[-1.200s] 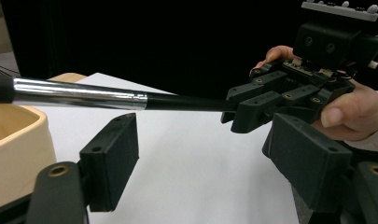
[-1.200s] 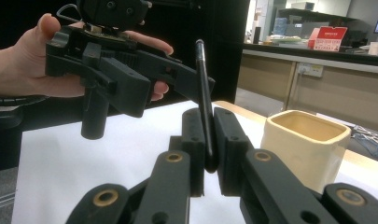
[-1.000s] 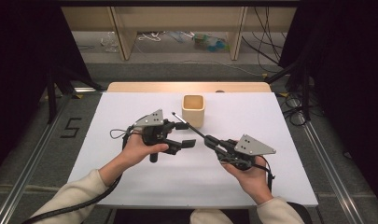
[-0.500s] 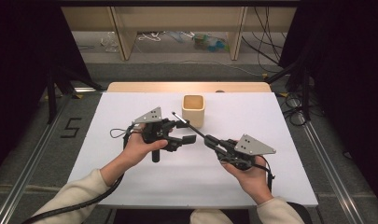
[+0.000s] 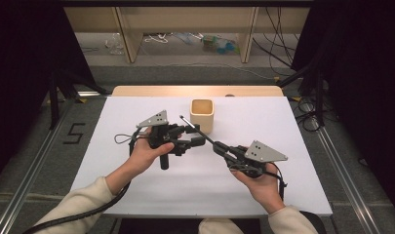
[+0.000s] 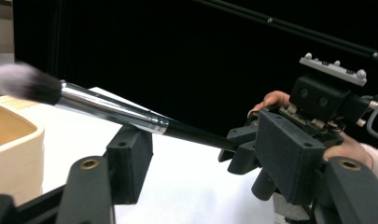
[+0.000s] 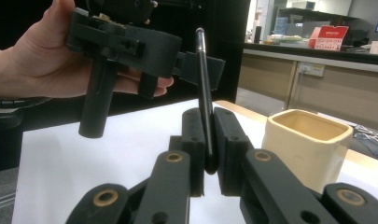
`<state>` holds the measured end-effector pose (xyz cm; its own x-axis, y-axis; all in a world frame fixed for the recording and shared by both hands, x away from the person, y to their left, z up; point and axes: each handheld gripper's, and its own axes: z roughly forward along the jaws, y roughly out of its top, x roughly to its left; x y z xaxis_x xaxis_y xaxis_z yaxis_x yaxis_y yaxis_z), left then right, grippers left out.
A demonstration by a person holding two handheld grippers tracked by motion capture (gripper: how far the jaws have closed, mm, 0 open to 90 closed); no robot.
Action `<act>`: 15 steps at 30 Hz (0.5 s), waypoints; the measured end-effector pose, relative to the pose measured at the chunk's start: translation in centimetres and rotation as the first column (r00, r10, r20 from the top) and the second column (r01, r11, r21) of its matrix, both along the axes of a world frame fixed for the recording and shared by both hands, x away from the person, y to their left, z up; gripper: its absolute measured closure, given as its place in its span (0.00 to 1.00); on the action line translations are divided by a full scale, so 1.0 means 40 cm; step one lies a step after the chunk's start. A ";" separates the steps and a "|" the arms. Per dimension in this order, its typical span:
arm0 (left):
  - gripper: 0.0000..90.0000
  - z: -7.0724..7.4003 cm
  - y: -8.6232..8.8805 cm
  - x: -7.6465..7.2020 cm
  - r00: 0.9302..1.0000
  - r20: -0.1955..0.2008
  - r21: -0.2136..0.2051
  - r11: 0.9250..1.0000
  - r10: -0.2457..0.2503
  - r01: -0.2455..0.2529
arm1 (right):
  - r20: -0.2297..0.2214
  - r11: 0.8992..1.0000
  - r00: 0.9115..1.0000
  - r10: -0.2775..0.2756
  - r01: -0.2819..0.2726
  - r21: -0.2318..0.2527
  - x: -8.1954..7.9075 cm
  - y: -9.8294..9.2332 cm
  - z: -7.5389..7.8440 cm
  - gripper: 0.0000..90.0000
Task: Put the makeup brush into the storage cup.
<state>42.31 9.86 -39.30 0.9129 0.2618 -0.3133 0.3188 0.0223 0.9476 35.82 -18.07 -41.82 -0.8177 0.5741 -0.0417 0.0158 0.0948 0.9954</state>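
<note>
One white table, dark curtained surround.

From my seat the brush bristles blur at the frame's left edge. The cup is cut off there too, and the brush's handle end hides between the right gripper's jaws.

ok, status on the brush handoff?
Right gripper shut on makeup brush handle end. Left gripper jaws have just been closing around the ferrule, not yet pressing. Cup just behind; nothing in the way.
</note>
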 end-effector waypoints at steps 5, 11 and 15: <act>0.49 0.002 0.002 0.001 1.000 -0.006 -0.017 1.000 0.003 -0.003 | -0.001 1.000 1.000 0.003 -0.003 -0.004 0.001 0.001 -0.002 0.94; 0.60 0.002 0.005 0.000 1.000 -0.004 -0.024 1.000 0.012 -0.012 | 0.001 1.000 1.000 -0.002 0.002 -0.009 -0.001 0.005 -0.004 0.94; 0.71 0.004 0.008 0.003 1.000 0.010 -0.037 0.999 0.011 -0.011 | -0.002 1.000 1.000 0.008 -0.008 -0.022 -0.001 0.006 -0.004 0.94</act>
<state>42.42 10.18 -39.15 0.9131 0.2605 -0.3137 0.3087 0.0612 0.9492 35.78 -17.84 -41.97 -0.8223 0.5666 -0.0527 0.0171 0.1172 0.9930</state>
